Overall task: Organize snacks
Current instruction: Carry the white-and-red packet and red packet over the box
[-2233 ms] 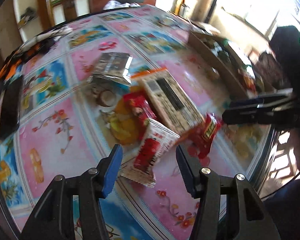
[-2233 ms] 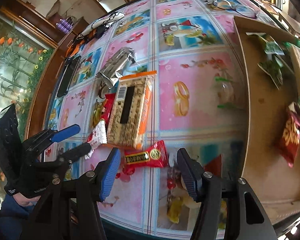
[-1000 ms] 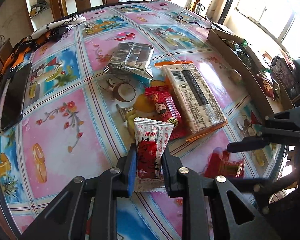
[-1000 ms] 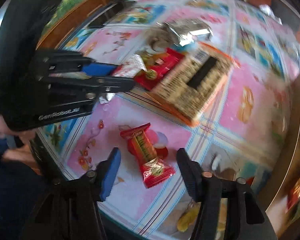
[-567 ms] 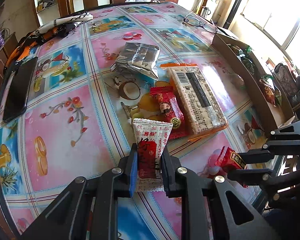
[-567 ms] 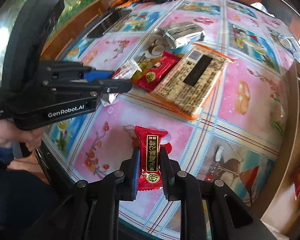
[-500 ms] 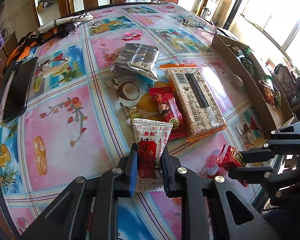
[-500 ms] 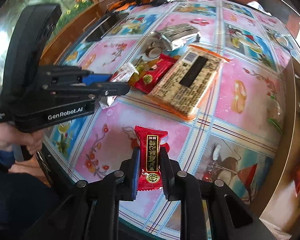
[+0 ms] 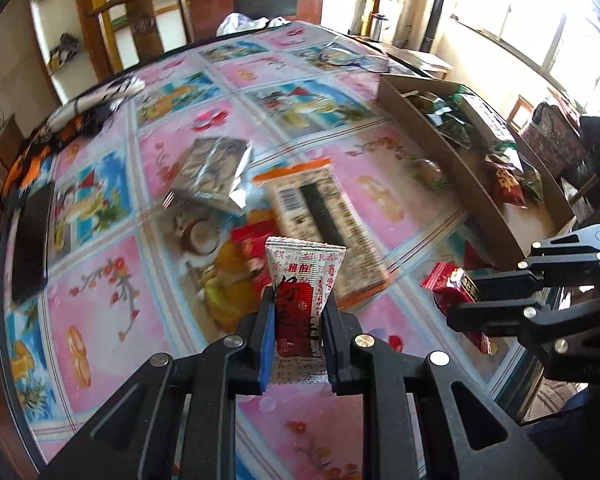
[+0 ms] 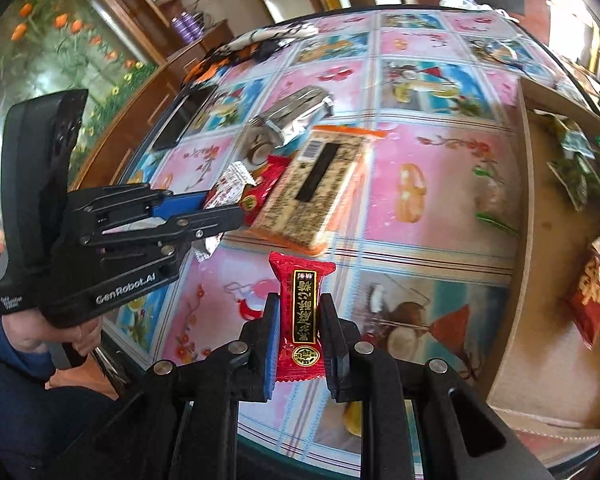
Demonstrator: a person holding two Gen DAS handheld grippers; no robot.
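Observation:
My left gripper point(image 9: 298, 300) is shut on a white and red snack packet point(image 9: 302, 276) and holds it above the table. My right gripper point(image 10: 299, 300) is shut on a small red candy packet point(image 10: 303, 308), also lifted; it shows at the right of the left wrist view point(image 9: 456, 288). On the table lie a large cracker pack with orange ends point(image 9: 320, 216), a red snack packet point(image 10: 266, 184) and a silver foil bag point(image 9: 214, 170). A cardboard box point(image 9: 460, 172) at the right holds several snacks.
The table has a glossy pink and blue patterned cloth point(image 9: 100, 320). A black phone point(image 9: 30, 240) lies at the left edge, a cloth point(image 9: 84, 112) at the far left and glasses point(image 9: 352, 56) at the back. A wooden chair point(image 9: 140, 12) stands behind the table.
Both grippers have closed on their packets and lifted them off the table. In the last half second both have risen a little and shifted toward the box.

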